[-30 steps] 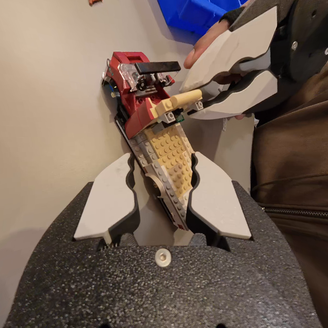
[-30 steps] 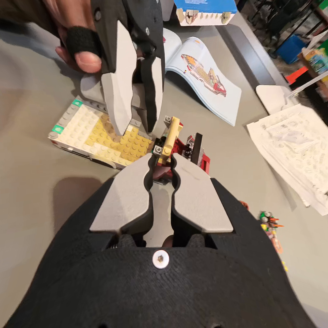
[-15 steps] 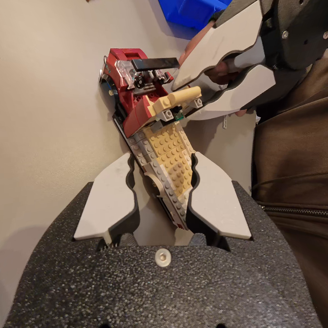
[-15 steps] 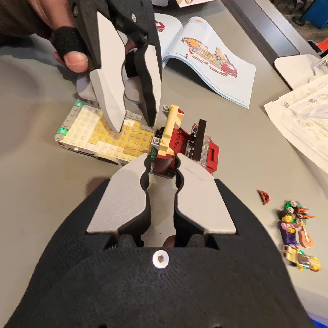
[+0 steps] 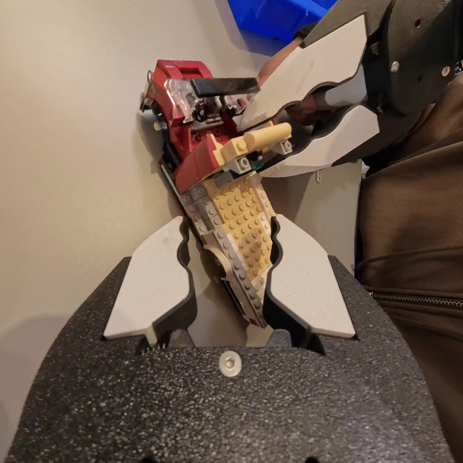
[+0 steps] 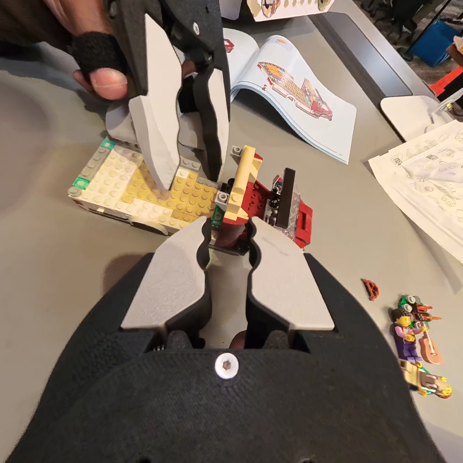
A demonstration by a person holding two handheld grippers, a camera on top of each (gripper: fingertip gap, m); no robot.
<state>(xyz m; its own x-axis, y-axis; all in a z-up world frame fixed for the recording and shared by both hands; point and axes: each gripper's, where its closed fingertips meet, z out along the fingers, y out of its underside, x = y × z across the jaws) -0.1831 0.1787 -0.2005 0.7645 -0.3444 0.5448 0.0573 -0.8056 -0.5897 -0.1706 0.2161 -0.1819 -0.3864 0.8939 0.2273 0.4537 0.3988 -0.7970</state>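
Model (image 6: 175, 198) lies on table (image 6: 75, 263) at 12 o'clock; left gripper (image 5: 226, 223) stands spread, tips on its tan deck, while right gripper (image 6: 228, 220), part open, flanks red cab (image 6: 303, 220) below tan bar (image 6: 240, 180) without pinching.

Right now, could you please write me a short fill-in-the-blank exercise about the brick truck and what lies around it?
1. The brick truck's cab is dark ___.
2. The left gripper reaches down over the truck's ___ flatbed.
3. The bin beyond the truck in the left wrist view is ___.
4. The toy figure lying on the table wears ___ trousers.

Missing words: red; tan; blue; purple.
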